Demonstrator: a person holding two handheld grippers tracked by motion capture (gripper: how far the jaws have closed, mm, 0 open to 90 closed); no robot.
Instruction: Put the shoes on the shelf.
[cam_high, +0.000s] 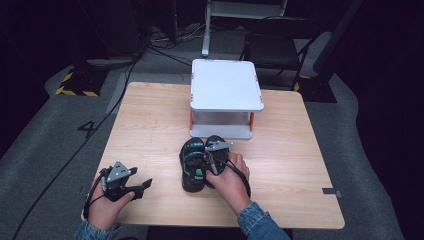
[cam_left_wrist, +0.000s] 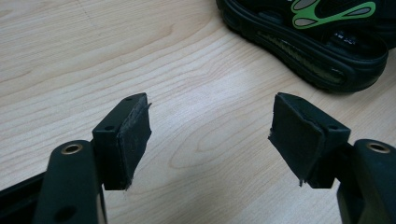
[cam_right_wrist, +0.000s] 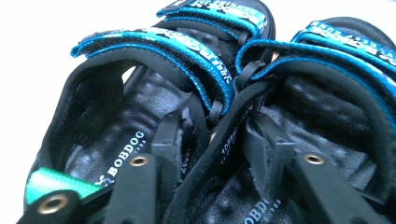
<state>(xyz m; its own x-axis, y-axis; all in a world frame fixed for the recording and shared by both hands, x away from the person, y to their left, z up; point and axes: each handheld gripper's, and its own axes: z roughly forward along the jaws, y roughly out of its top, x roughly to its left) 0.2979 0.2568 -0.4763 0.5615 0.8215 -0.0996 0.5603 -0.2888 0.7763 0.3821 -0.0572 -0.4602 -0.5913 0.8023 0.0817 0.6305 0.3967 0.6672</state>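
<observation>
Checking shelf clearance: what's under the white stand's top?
Under the white stand: a lower shelf that looks bare in front, orange posts at the corners. The top covers the shelf's back. Sandals sit just before it.

Your three cameras, one overhead and two close.
High view faces forward-down over the table; both gripper views share the sandals.

Bright, evenly lit table, dark surroundings, soft shadows — right gripper view overexposed, blurred up close
</observation>
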